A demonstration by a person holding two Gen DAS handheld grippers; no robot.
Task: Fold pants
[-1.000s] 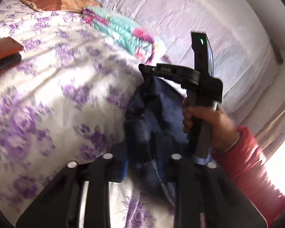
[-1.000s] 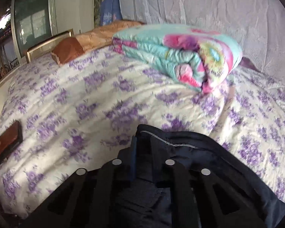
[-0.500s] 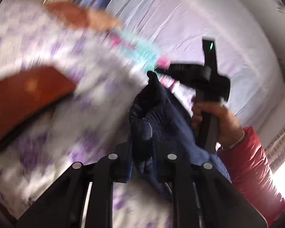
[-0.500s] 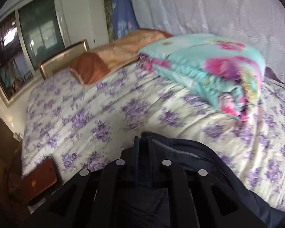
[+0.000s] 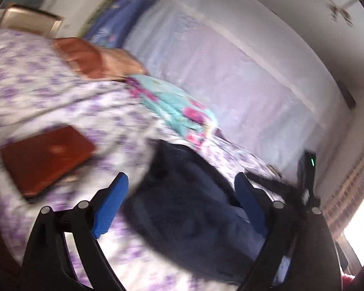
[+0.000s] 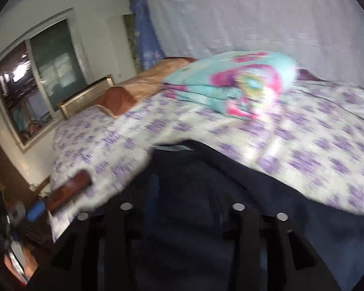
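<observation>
Dark navy pants [image 5: 186, 194] lie bunched on the purple-flowered bed sheet [image 5: 60, 101]. My left gripper [image 5: 182, 181] is open and its jaws are opening wide. Its blue pads [image 5: 114, 201] stand well clear on either side of the cloth, touching nothing. My right gripper [image 5: 308, 177], a dark body with a green light, shows at the right edge. In the right wrist view the pants [image 6: 206, 174] cover the right gripper [image 6: 182, 194]. Its jaws are opening, with cloth lying loose between the spread fingers. The fingertips are hidden by the fabric.
A folded turquoise and pink blanket [image 5: 177, 106] [image 6: 230, 84] lies beyond the pants. A brown pillow [image 5: 85, 58] sits near the headboard. A flat red-brown case [image 5: 46, 157] lies on the sheet at the left. A pale curtain [image 5: 230, 60] hangs behind the bed, and a window [image 6: 36, 84] is at the left.
Both grippers were shut on the pants and have let go. The left jaws sprang wide, the right ones spread apart. The pants dropped onto the sheet, and both views swung and blurred.
</observation>
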